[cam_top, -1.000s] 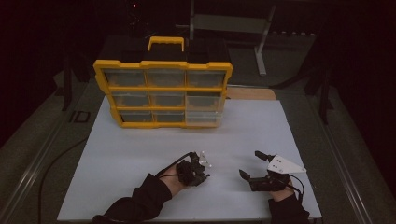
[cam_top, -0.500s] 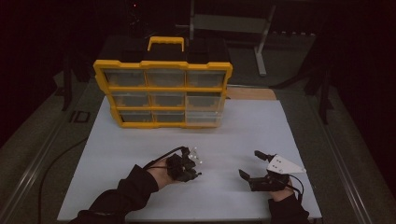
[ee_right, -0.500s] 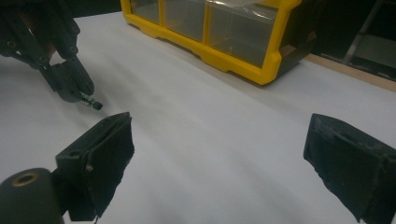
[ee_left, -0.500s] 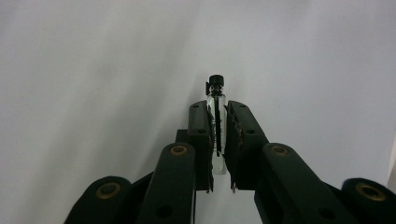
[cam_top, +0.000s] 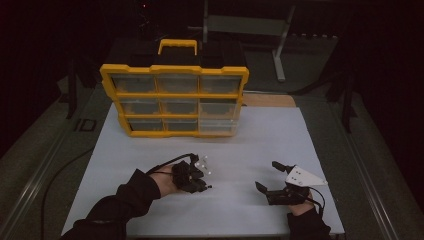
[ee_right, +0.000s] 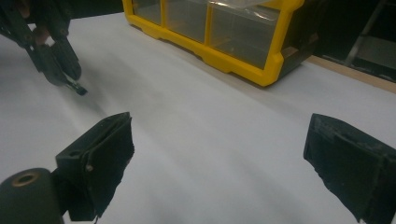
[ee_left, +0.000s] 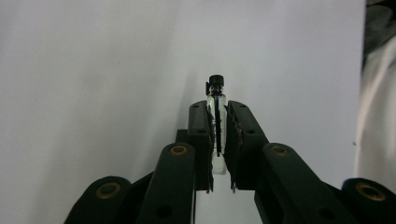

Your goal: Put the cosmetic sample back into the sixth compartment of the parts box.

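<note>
Near the worktop's (cam_top: 150,150) front, the left tongs (ee_left: 218,119) are clamped on a small black-capped vial (ee_left: 216,100); the right tongs (cam_top: 268,176) stand wide apart.

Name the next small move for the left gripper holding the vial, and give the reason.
Probably carry the small vial toward the yellow organiser. The left gripper is shut on it above the white mat, and the right gripper waits open and empty.
</note>
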A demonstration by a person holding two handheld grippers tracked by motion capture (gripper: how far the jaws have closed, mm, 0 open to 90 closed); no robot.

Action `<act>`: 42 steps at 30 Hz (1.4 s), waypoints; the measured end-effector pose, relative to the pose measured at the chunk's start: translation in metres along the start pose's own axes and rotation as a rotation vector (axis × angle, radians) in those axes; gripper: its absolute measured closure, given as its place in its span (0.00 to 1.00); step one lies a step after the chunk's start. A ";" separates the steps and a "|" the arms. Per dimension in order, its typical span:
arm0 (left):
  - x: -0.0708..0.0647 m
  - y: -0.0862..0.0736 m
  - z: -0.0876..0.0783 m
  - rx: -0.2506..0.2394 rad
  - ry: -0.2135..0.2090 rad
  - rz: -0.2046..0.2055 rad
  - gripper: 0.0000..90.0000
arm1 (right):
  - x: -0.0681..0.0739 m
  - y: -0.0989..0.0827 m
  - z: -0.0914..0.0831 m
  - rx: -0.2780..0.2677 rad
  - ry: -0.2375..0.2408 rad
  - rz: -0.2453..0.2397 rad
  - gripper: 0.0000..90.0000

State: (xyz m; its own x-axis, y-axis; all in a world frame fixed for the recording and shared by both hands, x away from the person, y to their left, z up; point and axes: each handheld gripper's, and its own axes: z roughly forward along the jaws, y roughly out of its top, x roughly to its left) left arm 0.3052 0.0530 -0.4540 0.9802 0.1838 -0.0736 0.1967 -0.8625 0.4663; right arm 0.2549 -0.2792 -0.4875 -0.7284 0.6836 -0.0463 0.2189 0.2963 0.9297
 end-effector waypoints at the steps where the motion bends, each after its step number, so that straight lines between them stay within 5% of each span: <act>1: 0.000 0.000 -0.002 0.001 -0.001 0.007 0.91 | 0.000 0.000 0.000 0.000 0.001 -0.002 0.09; 9: 0.000 0.006 -0.021 -0.029 -0.020 0.085 0.91 | 0.000 0.000 0.000 0.001 0.000 -0.001 0.09; 25: 0.009 0.017 -0.055 -0.033 -0.039 0.135 0.91 | 0.000 0.001 0.000 -0.002 0.001 -0.007 0.09; 42: 0.017 0.042 -0.106 -0.063 0.018 0.203 0.91 | 0.000 0.001 0.001 -0.008 0.003 -0.007 0.09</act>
State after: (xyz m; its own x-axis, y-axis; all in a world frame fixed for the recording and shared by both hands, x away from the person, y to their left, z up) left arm 0.3273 0.0702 -0.3426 0.9989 0.0181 0.0432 -0.0072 -0.8515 0.5242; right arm 0.2555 -0.2783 -0.4868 -0.7317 0.6796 -0.0521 0.2084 0.2958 0.9322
